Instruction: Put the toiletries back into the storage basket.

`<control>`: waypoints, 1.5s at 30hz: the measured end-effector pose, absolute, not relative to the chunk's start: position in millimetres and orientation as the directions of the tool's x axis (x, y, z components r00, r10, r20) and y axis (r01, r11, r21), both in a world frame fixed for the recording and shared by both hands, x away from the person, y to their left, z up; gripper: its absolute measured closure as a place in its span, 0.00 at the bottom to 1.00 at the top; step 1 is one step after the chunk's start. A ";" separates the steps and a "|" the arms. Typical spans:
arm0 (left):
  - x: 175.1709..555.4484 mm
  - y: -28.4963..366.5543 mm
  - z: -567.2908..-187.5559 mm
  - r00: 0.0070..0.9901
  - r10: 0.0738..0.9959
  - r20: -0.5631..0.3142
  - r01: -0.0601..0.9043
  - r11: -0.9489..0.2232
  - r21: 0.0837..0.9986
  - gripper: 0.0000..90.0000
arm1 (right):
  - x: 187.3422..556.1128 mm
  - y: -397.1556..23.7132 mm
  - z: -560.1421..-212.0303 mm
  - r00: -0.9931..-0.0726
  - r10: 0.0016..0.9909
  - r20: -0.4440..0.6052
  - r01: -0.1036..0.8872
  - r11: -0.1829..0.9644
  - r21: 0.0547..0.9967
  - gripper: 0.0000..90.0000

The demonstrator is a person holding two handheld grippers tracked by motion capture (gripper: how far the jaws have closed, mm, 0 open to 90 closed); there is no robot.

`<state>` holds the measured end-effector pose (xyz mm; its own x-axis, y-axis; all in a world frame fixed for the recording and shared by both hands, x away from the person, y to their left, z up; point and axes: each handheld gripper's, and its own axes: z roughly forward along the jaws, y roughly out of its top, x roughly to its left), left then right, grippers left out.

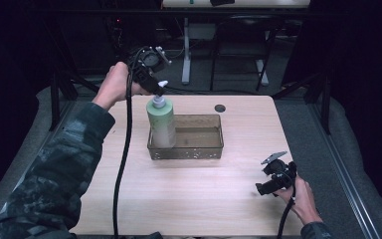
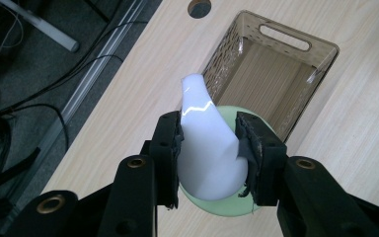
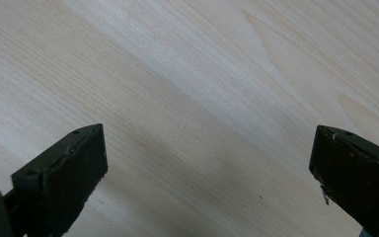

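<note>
One green pump bottle (image 1: 161, 122) stood upright at the left end of one clear brown bin (image 1: 199, 149) near the tabletop's far edge. The left gripper (image 1: 158, 89) came down from above, jaws clamped on the white pump head (image 2: 208, 143), the bottle's long axis hanging vertically below. The right gripper (image 1: 266, 186) rested near the front right corner, well apart, jaws wide and empty.

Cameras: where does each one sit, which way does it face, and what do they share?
High view: above the near edge, facing forward and down on the table; forearms, both grippers.
Left gripper view: looks down its jaws clamped on the pump bottle by the bin.
Right gripper view: open jaws over bare wood.
Shared: bottle, bin, tabletop.
</note>
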<state>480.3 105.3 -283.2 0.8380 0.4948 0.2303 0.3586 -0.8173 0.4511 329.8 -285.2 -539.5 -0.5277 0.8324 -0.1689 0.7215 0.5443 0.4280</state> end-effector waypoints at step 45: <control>485.6 110.8 -322.3 0.859 0.474 0.193 0.369 -0.836 0.407 0.70 | 329.8 -284.1 -538.8 -0.525 0.835 -0.167 0.724 0.541 0.427 0.01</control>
